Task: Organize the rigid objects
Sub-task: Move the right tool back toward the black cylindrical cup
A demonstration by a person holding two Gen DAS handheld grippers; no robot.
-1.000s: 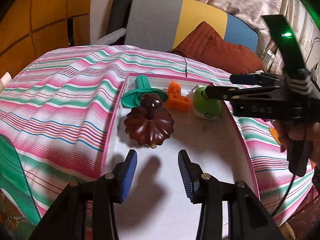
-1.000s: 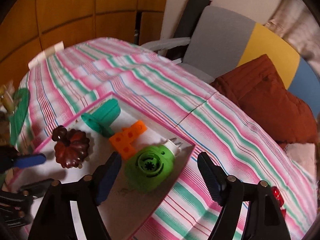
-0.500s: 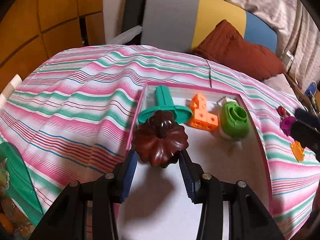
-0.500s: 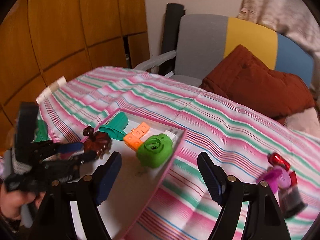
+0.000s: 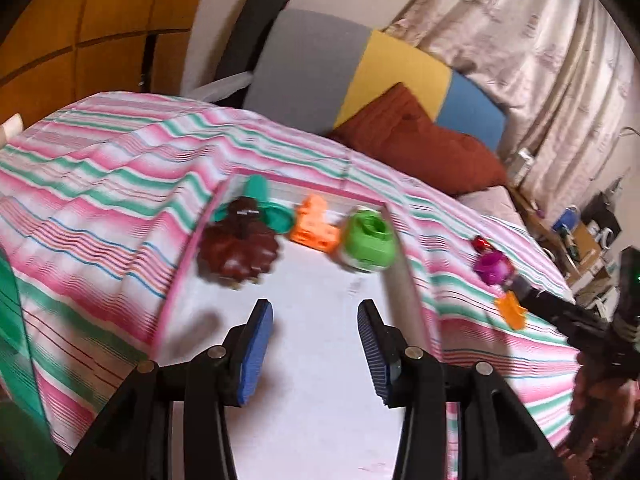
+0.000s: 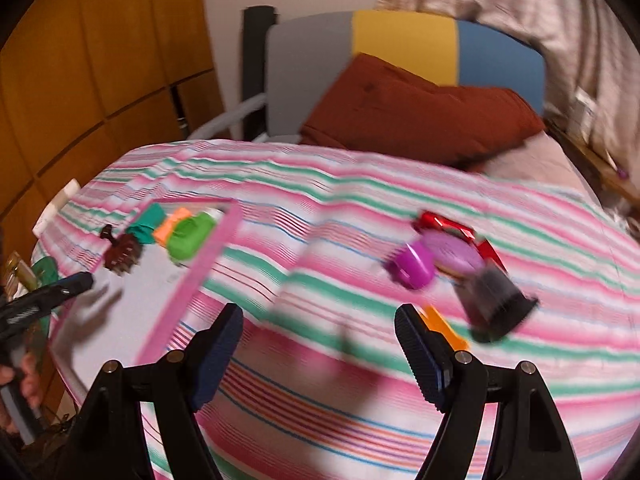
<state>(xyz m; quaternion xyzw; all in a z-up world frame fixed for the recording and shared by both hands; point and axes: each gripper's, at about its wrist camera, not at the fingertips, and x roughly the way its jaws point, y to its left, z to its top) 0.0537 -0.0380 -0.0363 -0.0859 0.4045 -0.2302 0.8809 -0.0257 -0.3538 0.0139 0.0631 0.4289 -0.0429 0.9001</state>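
A pink-rimmed white tray (image 5: 404,264) lies on the striped bed. In it sit a brown fluted toy (image 5: 238,250), a teal piece (image 5: 260,196), an orange block (image 5: 314,232) and a green round toy (image 5: 368,244). My left gripper (image 5: 316,346) is open and empty over the tray, short of the brown toy. My right gripper (image 6: 318,354) is open and empty above the bedspread. Ahead of it lie a purple toy (image 6: 428,260), a red piece (image 6: 440,224), a dark cup (image 6: 496,304) and an orange flat piece (image 6: 444,326).
A rust-red cushion (image 5: 416,140) and a grey, yellow and blue chair back (image 5: 360,68) stand behind the bed. The tray also shows at the left in the right wrist view (image 6: 200,276). A green object (image 5: 10,320) sits at the bed's left edge.
My left gripper let go of the brown toy and drew back from it. My right gripper swung right, away from the tray, toward the loose toys on the bedspread.
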